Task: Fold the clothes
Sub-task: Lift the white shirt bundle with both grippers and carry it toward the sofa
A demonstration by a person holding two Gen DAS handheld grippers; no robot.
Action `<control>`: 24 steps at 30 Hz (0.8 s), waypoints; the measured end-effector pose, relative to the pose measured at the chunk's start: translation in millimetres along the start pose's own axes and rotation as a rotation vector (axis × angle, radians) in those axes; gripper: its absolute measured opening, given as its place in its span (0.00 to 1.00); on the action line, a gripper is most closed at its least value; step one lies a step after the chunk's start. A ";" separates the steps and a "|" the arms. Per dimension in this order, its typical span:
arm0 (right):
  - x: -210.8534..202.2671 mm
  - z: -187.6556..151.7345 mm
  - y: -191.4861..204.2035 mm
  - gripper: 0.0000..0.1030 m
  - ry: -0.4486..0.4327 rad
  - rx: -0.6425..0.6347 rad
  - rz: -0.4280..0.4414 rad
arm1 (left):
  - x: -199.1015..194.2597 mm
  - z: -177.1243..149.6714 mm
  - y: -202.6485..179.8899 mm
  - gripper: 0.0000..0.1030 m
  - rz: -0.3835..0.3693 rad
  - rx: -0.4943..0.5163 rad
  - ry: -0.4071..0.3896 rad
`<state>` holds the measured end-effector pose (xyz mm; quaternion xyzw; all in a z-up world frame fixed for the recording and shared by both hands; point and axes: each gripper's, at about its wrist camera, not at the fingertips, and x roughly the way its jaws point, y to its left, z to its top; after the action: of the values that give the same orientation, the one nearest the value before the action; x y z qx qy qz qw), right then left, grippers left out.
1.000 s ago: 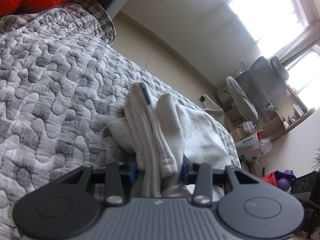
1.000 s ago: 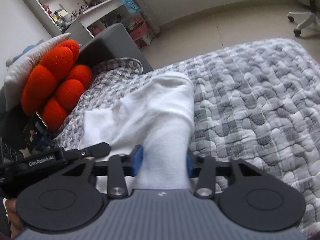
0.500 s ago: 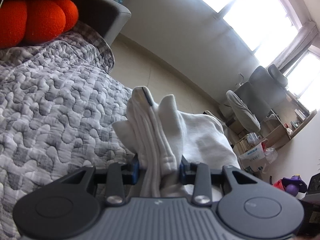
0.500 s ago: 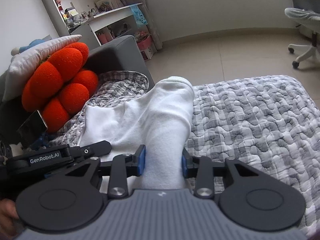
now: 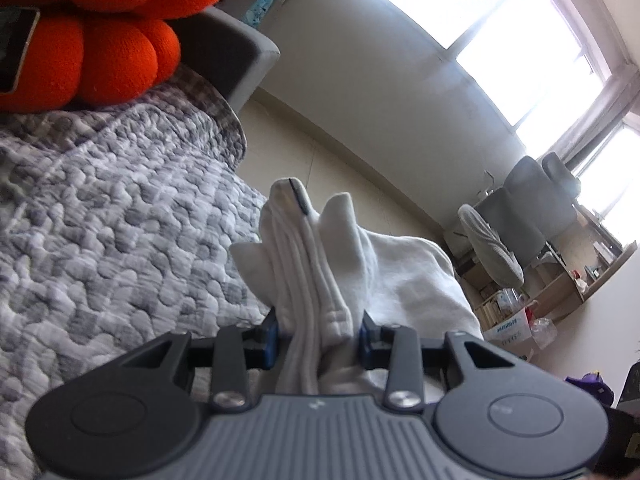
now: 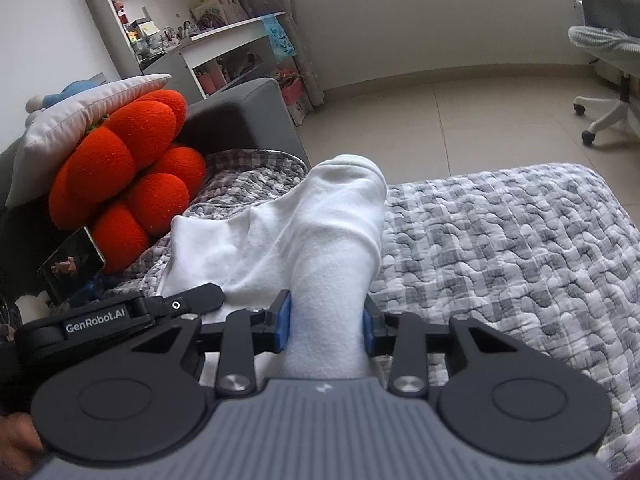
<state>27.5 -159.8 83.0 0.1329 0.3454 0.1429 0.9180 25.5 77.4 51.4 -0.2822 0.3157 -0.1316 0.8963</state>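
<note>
Left wrist view: the left gripper (image 5: pixel 316 334) has its jaws drawn partway in, and the blue pads (image 5: pixel 271 338) press from both sides on a bunched, ribbed edge of a white garment (image 5: pixel 320 264) — a firm pinch, with folds of cloth standing up between the fingers and a small dark mark showing at the topmost fold. Beyond the pinch the rest of the white cloth spreads away over the grey quilted bedspread (image 5: pixel 120 248), lifted clear of it near the gripper. An orange lobed cushion (image 5: pixel 112 48) sits at the head end, a phone (image 5: pixel 16 52) leaning against it, and grey office chairs (image 5: pixel 524 216) stand by the bright window. Right wrist view: the right gripper (image 6: pixel 326 330) is likewise narrowed about a thick fold of the same white garment (image 6: pixel 332 240), its blue pads (image 6: pixel 283 326) pressed against the cloth on either side, so the fabric rises out of the jaws as a rounded column and drapes off to the left. Just left of it the black body of the left gripper (image 6: pixel 132 314) shows, marked with white lettering, with white cloth running toward it. The bedspread (image 6: pixel 500 248) lies beneath, and white shelves (image 6: pixel 208 40) stand against the far wall.
</note>
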 end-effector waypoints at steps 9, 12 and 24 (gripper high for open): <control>-1.9 3.1 22.7 0.37 0.008 -0.027 -0.009 | -19.5 1.2 8.3 0.36 0.010 -0.042 -0.024; -2.6 3.3 31.9 0.37 0.009 -0.050 -0.012 | -26.6 2.7 10.0 0.35 0.021 -0.046 -0.034; 1.2 4.0 77.8 0.37 0.018 -0.130 -0.009 | -60.2 8.7 23.9 0.35 0.098 -0.040 -0.099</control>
<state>17.7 -88.1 111.9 0.0698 0.3443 0.1619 0.9221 -13.7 125.3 72.4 -0.2906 0.2870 -0.0668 0.9104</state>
